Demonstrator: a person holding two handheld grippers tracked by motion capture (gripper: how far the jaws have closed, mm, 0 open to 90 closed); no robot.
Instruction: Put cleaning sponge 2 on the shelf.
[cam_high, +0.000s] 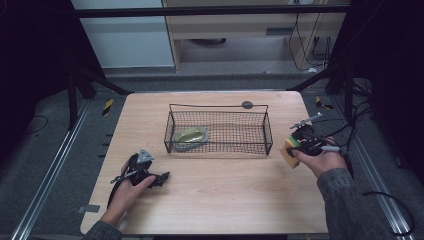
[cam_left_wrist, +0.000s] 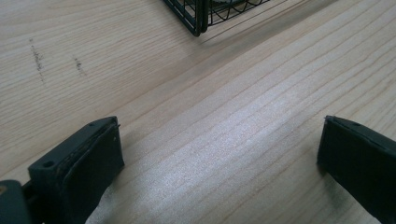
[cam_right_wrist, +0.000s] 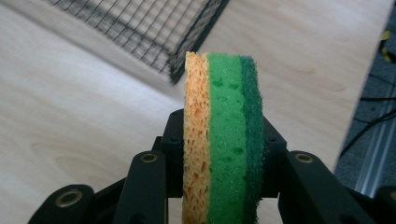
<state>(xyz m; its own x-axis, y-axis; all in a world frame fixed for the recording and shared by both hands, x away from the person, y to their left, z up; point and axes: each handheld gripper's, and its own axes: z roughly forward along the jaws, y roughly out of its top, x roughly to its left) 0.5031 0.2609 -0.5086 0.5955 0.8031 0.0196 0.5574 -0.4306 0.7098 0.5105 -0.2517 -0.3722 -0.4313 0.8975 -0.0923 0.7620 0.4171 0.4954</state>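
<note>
The sponge (cam_right_wrist: 224, 140) sits clamped in my right tongs (cam_right_wrist: 223, 154) just beside the basket (cam_high: 218, 131), not yet dropped in, while my left tongs (cam_left_wrist: 219, 158) rest wide open and empty on the table (cam_left_wrist: 224, 93).

Porous sponge, pale wood, black wire

The sponge (cam_right_wrist: 224, 140) is pitted foam with a rough scouring face; table (cam_high: 215, 200) smooth matt woodgrain; basket (cam_high: 218, 131) probably coated wire mesh.

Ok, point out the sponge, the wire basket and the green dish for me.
sponge (cam_right_wrist: 224, 140), right gripper view, on its light green middle layer.
wire basket (cam_high: 268, 131), high view, on its right end wall.
green dish (cam_high: 190, 135), high view, on its centre, inside the basket's left end.
</note>
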